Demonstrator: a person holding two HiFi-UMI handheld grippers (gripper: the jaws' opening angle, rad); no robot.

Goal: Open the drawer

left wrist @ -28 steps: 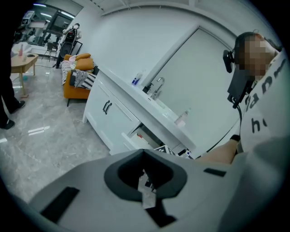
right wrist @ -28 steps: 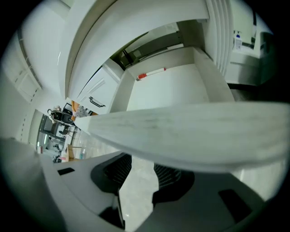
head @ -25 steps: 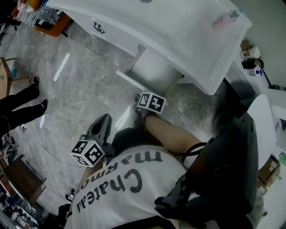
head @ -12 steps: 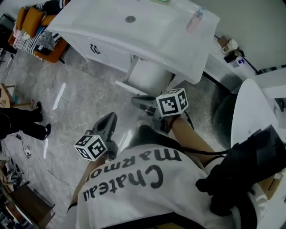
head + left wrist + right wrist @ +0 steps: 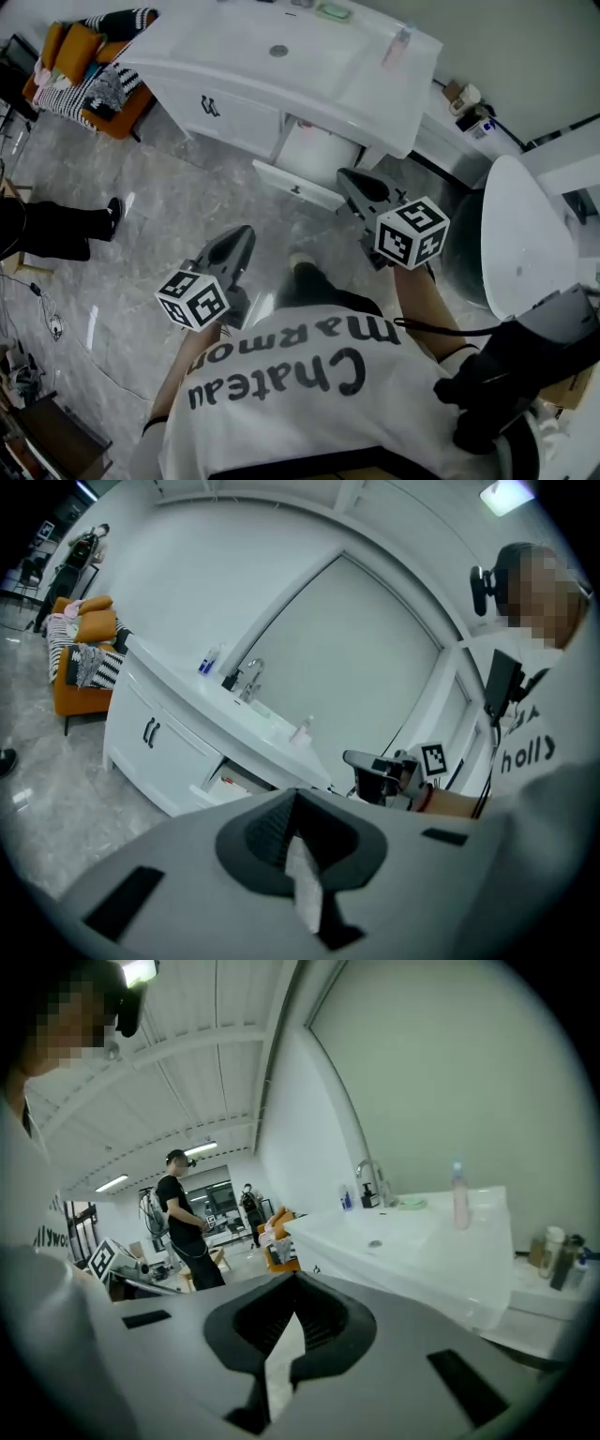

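Jaws pressed together on nothing at right gripper (image 5: 349, 180) and at left gripper (image 5: 242, 238), both held up well apart from drawer (image 5: 298, 185), already pulled out under white sink counter (image 5: 206, 42); judging it open enough, lift away without knocking its front panel, and regrip the handle only for more travel.

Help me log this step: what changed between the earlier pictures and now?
The right gripper rose from low in front of the drawer and now hangs clear of it, shut on nothing. Unchanged: the drawer stays pulled out of the white cabinet, and the left gripper holds nothing.
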